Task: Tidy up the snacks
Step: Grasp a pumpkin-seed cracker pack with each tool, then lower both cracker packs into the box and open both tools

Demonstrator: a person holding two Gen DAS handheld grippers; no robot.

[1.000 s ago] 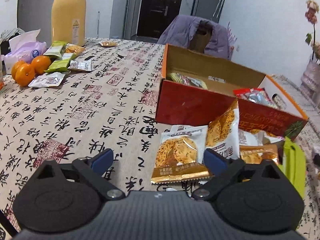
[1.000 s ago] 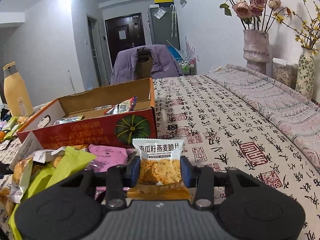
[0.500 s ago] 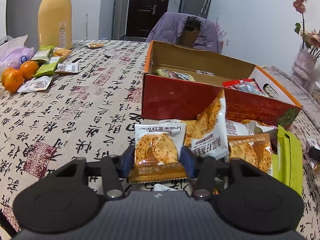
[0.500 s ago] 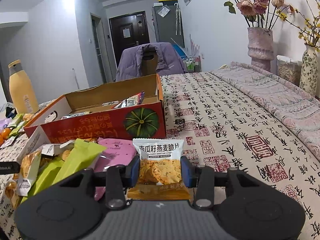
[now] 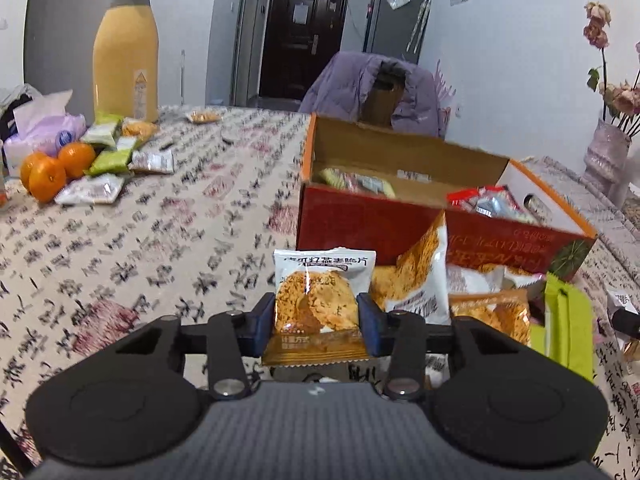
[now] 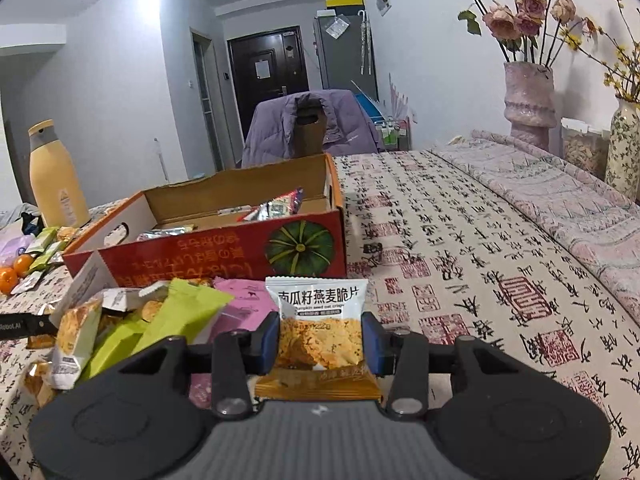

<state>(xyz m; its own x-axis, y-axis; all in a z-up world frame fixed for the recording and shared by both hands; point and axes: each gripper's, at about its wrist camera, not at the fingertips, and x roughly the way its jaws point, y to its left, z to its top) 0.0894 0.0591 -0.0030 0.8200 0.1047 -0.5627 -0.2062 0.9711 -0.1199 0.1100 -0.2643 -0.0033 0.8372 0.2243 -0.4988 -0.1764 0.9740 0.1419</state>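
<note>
My left gripper [image 5: 316, 322] is shut on an orange-and-white cracker packet [image 5: 320, 296] and holds it above the table, in front of the open red cardboard box [image 5: 360, 224]. My right gripper [image 6: 320, 340] is shut on a similar cracker packet [image 6: 320, 320], also lifted, just in front of the same box [image 6: 224, 252]. A heap of loose snack packets [image 5: 480, 300] lies against the box's near wall; in the right wrist view the heap [image 6: 132, 320] is to the left. Several packets lie inside the box.
A yellow bottle [image 5: 126, 52], oranges [image 5: 48, 168], a tissue pack [image 5: 40, 132] and a few snack packets [image 5: 116, 156] sit at the far left. Flower vases [image 6: 528, 108] stand at the right. A chair with a purple jacket [image 5: 376, 92] stands behind the table.
My left gripper has shut on a cracker packet from the heap and lifted it. My right gripper has kept its packet and risen slightly.
</note>
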